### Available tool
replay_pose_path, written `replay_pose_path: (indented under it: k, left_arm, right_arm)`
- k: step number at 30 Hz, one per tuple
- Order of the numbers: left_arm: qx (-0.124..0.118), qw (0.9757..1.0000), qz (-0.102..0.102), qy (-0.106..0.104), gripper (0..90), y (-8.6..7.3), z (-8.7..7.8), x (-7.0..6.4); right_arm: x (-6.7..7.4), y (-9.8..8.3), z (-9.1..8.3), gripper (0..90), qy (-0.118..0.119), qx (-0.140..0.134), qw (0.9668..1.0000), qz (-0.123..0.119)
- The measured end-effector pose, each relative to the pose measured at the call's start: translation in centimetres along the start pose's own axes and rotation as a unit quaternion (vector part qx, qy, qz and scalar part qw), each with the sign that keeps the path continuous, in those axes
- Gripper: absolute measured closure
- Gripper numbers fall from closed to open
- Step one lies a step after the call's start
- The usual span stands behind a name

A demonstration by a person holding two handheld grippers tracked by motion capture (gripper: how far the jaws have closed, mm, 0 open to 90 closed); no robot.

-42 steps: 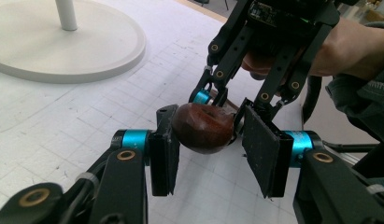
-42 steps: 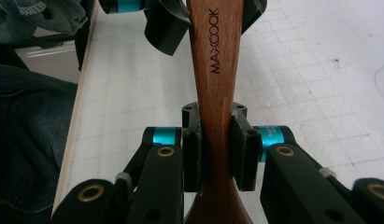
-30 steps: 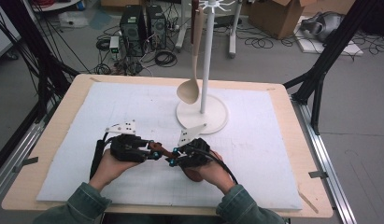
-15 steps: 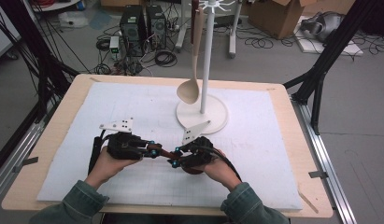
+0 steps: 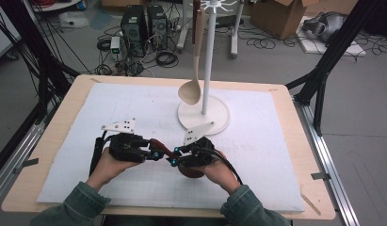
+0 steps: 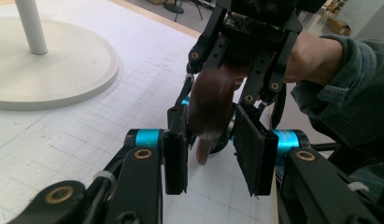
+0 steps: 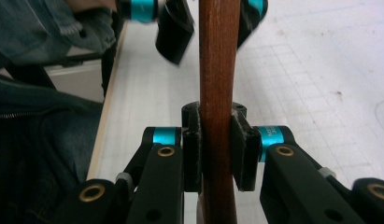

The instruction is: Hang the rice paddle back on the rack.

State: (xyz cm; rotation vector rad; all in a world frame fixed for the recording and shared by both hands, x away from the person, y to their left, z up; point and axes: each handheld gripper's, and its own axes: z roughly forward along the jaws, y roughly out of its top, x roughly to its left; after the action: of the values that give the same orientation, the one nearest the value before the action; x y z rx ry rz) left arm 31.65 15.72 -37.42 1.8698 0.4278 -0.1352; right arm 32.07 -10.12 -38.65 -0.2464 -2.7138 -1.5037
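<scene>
Both hands have barely shifted since a second ago; left tongs (image 6: 213,158) have just been widening, standing open around the dark spoon's (image 5: 159,145) handle tip. Right tongs (image 7: 216,158), just tightening, grip that handle. Spoon lies level across the worktop (image 5: 294,197), bowl toward the right hand (hanging on the stand (image 5: 207,70) remains, I'd judge).

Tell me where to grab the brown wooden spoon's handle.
Take the brown wooden spoon by its free handle tip, coming end-on along the shaft: it is slim, straight and juts out above the mat. The left gripper, fingers just opening wider, straddles it there.
</scene>
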Motion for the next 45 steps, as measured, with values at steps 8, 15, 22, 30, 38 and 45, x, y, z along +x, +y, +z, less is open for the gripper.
replay_pose_path:
  k: [8,15,22,30,38,45]
  left_arm:
    - [-0.008,0.9999,0.002,-0.012,76.4,0.1,-0.2,-0.1]
    - [-0.002,0.9998,0.007,-0.016,76.6,0.4,-0.1,-0.3]
    - [-0.006,0.9997,0.014,-0.019,76.5,0.9,-0.3,-0.4]
    - [0.000,0.9998,0.020,0.003,65.6,0.9,-0.8,-0.5]
    - [0.000,0.9990,0.028,0.033,58.3,0.7,-1.8,-0.6]
    - [-0.001,0.9975,0.030,0.064,51.8,0.3,-2.8,-0.5]
  right_arm:
    - [0.3,0.2,0.4,74.8,0.006,0.000,1.0000,0.007]
    - [0.3,0.3,-0.1,73.8,0.009,0.014,0.9999,-0.001]
    - [0.5,0.7,-0.2,76.1,0.011,0.020,0.9996,-0.015]
    - [0.2,0.7,-1.0,77.7,0.003,-0.005,1.0000,-0.001]
    - [-0.6,0.5,-2.1,77.7,-0.012,-0.033,0.9990,0.029]
    - [-1.4,0.4,-3.3,77.7,-0.018,-0.050,0.9974,0.049]
